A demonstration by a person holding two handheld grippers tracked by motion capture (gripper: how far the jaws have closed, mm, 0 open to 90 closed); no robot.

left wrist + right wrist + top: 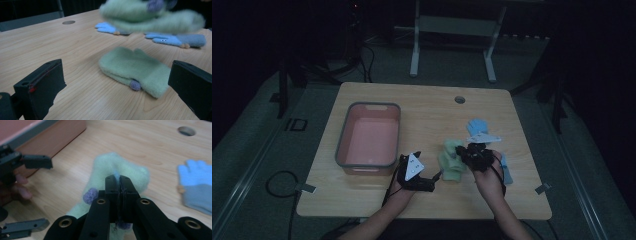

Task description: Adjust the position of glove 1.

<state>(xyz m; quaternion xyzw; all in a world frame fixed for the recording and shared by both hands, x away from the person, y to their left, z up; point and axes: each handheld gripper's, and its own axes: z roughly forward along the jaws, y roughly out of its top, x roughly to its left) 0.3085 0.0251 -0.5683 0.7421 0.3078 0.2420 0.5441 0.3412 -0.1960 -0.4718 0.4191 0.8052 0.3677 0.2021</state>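
My right gripper (pixel 119 180) is shut on a pale green mitten (pixel 110 165) with a purple pompom and holds it off the table. In the left gripper view that lifted mitten (pixel 150 17) is a blur at the top. A second green mitten (pixel 135 67) lies flat on the wood just ahead of my left gripper (pixel 117 75), whose jaws stand wide open around nothing. From above, the left gripper (pixel 434 179) sits low on the table pointing right at the lying mitten (pixel 453 171), and the right gripper (pixel 460 151) hovers over it with the raised mitten (pixel 450 149).
A pink bin with a grey rim (pixel 343 135) stands at the table's left. Two blue gloves (pixel 477 125) (pixel 508 171) lie to the right of the mittens. A round cable hole (pixel 459 99) is near the far edge. Table legs stand beyond.
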